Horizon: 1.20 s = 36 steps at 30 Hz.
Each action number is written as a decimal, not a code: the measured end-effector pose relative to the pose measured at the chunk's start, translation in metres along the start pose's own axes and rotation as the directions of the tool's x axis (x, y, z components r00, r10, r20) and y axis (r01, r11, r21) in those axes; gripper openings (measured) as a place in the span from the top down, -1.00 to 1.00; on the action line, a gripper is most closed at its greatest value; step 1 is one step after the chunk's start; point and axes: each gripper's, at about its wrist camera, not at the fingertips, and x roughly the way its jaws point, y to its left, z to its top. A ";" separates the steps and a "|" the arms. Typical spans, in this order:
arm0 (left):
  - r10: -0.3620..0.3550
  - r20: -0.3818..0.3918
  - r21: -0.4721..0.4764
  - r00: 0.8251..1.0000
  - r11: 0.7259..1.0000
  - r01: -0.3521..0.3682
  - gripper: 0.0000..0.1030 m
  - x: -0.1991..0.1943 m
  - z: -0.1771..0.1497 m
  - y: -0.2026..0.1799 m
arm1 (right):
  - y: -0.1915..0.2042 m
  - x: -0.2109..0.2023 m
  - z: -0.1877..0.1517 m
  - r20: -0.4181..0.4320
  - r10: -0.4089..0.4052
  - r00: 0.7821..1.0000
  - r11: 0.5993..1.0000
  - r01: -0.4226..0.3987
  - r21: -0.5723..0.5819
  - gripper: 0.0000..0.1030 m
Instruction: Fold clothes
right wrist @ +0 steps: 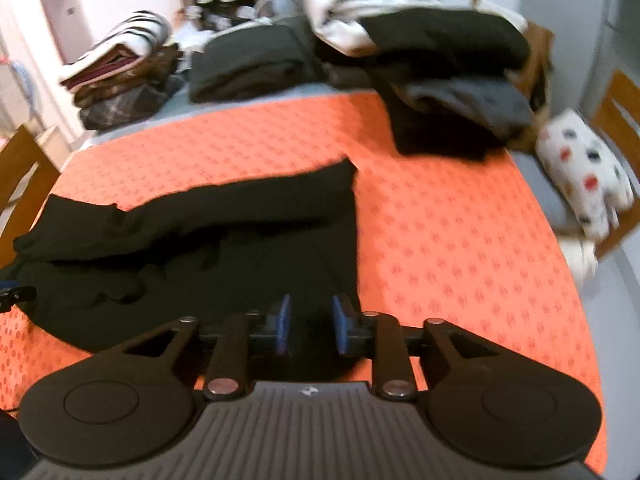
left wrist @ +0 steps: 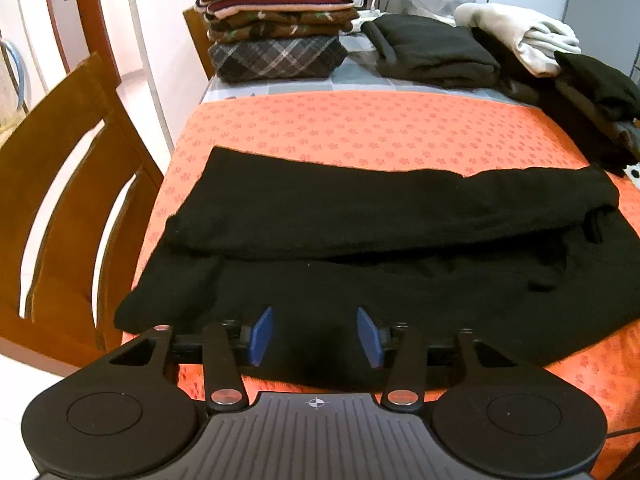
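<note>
A black garment (left wrist: 360, 232) lies partly folded on the orange flowered tablecloth (left wrist: 360, 128), its far part doubled over toward me. My left gripper (left wrist: 316, 336) is open over the garment's near edge, toward its left end, with blue pads apart. In the right wrist view the same garment (right wrist: 192, 240) lies left of centre on the cloth (right wrist: 460, 220). My right gripper (right wrist: 308, 326) is open, narrower than the left, over the garment's near right corner. The cloth between either pair of pads is too dark to show any grip.
A stack of folded patterned clothes (left wrist: 276, 28) stands at the far left, folded black clothes (left wrist: 432, 48) mid-back, a black and white pile (left wrist: 560, 64) far right. A wooden chair (left wrist: 60, 184) stands left. A white dotted item (right wrist: 580, 172) lies at the table's right edge.
</note>
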 end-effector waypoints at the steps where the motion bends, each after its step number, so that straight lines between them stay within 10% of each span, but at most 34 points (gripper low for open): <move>1: 0.005 0.010 0.018 1.000 1.000 -0.005 -0.03 0.001 0.002 -0.001 | 0.003 0.002 0.005 0.004 0.010 1.000 1.000 -0.010 -0.023 0.30; 19: 0.072 0.051 0.305 0.996 0.948 -0.084 -0.12 0.054 0.032 -0.019 | 0.049 0.086 0.047 -0.079 -0.018 0.997 0.903 -0.018 -0.430 -0.08; 24: 0.069 0.092 0.326 0.993 0.941 -0.096 0.82 0.056 0.036 -0.022 | 0.051 0.087 0.058 -0.014 -0.037 0.999 0.889 0.026 -0.457 -0.11; 25: 0.066 0.109 0.330 0.992 0.939 -0.099 0.86 0.055 0.037 -0.023 | 0.051 0.088 0.060 -0.001 -0.040 0.999 0.886 0.035 -0.463 -0.02; 27: 0.082 0.146 0.321 0.986 0.939 -0.125 0.87 0.052 0.043 -0.025 | 0.052 0.088 0.065 0.024 -0.047 0.999 0.880 0.053 -0.472 0.85; 36: 0.138 0.206 0.232 0.969 0.955 -0.185 0.88 0.066 0.119 -0.017 | 0.051 0.099 0.114 0.130 -0.067 0.989 0.881 0.120 -0.458 0.89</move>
